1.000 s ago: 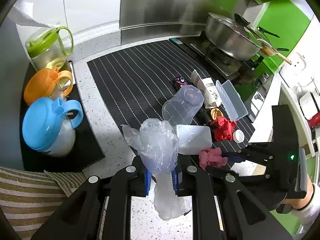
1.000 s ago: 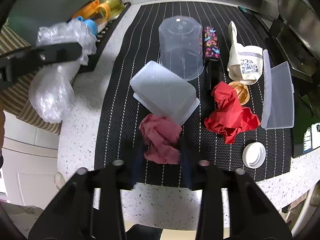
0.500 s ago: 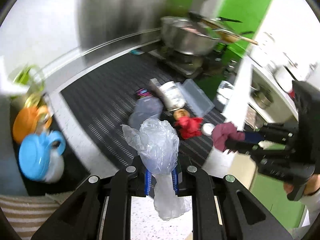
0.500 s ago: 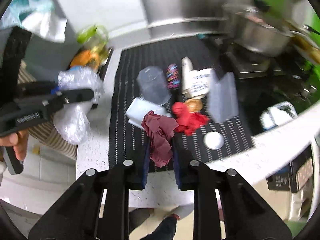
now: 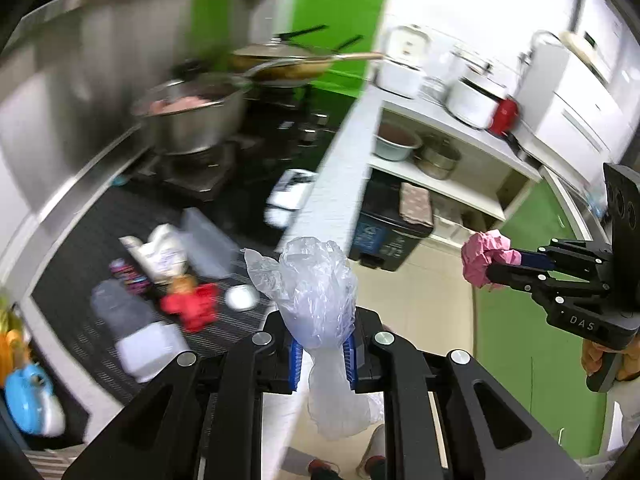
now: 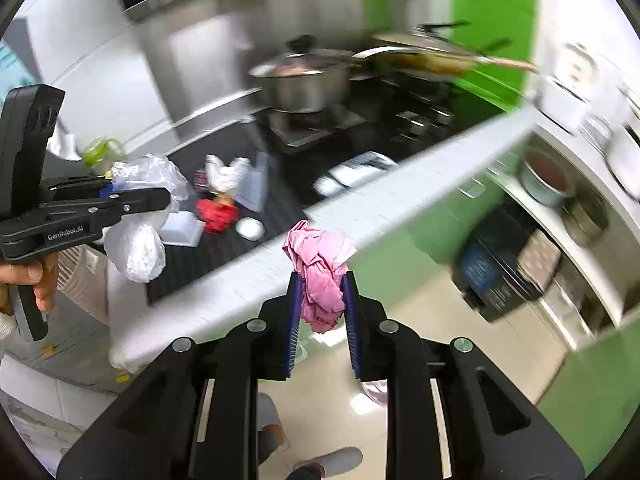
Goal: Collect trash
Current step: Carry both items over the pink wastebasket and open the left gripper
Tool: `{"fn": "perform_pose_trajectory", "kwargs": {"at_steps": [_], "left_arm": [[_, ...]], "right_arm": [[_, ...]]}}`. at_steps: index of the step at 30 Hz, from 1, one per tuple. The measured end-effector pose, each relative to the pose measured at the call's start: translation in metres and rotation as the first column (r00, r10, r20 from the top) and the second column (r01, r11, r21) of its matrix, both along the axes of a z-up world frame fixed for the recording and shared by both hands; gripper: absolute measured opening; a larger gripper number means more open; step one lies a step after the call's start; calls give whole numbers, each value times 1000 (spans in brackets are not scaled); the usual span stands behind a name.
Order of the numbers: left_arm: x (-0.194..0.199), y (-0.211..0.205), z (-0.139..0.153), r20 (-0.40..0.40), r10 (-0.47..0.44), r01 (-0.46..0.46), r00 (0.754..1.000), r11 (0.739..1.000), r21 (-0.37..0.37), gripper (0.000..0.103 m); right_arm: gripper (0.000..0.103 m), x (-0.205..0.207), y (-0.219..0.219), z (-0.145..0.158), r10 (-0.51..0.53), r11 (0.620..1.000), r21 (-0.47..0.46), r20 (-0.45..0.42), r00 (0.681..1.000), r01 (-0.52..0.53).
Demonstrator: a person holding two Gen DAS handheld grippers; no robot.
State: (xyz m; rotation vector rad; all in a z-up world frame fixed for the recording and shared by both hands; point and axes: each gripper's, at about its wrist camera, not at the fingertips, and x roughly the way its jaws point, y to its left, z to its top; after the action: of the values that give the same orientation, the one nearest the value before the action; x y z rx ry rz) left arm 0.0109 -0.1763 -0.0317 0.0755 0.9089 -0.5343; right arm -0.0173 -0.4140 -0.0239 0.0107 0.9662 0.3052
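My left gripper [image 5: 320, 346] is shut on a clear crumpled plastic bag [image 5: 316, 292] that sticks up and hangs down between the blue pads. My right gripper [image 6: 322, 292] is shut on a crumpled pink paper wad [image 6: 320, 264]; it also shows in the left wrist view [image 5: 482, 258]. Both grippers are lifted off the counter, out past its front edge over the floor. The left gripper with the bag [image 6: 140, 208] shows at the left of the right wrist view. A dark trash bin [image 5: 386, 236] stands on the floor below the shelves; in the right wrist view [image 6: 496, 272] it is blurred.
On the black striped mat [image 5: 84, 268] lie a red paper wad [image 5: 196, 308], a white lid [image 5: 240, 298], clear plastic containers [image 5: 148, 346] and a paper cup [image 5: 164, 256]. A steel pot [image 5: 192, 116] and pan sit on the stove. Shelves with bowls [image 5: 400, 146] stand at the right.
Both grippers have swung right and away from the counter, carrying the bag and the pink wad. The pink wad was lifted off the mat. The view now takes in the floor, bin and shelves.
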Motion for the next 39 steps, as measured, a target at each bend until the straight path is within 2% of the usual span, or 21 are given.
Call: {"fn": "perform_pose_trajectory", "kwargs": {"at_steps": [5,9,13,18,23,27,32,35,38,39], "left_arm": [[-14,-69,-25,-32,-58,58,998,998,18,16],[-16,-115,-52,-71,-107,109,992,994,28,16],[-6,-149,-86,-116,-158,164,981,985,43,16],[14,-191,-159,-184,-242,256,953,965,50,16],[28,-222,-248,-245,-296,321,923,945,67,16],[34,-239,-314,-277,-328,360,903,930,73,16],[39,-255,-389,-305,-339,378,890,923,78,16],[41,-259,-421,-314,-343,384,885,920,80,16],[44,-262,-445,-317,-342,385,884,919,82,21],[45,-262,-450,-320,-338,382,885,920,85,31]], "right_arm": [[20,-24,-68,-22,-61,998,-13,-29,998,61],[20,-37,-105,-41,-106,994,-17,-63,992,105],[20,-36,-133,-76,-161,987,-18,-108,981,160],[20,-33,-156,-135,-221,975,-18,-156,963,221],[20,-26,-168,-215,-267,962,2,-201,943,273],[20,-24,-177,-272,-295,952,18,-216,931,306],[20,-24,-186,-335,-318,941,40,-227,920,335],[20,-25,-190,-370,-322,939,39,-237,916,340],[20,-26,-191,-392,-326,937,39,-248,912,346],[20,-27,-191,-398,-327,937,39,-251,911,347]]}}
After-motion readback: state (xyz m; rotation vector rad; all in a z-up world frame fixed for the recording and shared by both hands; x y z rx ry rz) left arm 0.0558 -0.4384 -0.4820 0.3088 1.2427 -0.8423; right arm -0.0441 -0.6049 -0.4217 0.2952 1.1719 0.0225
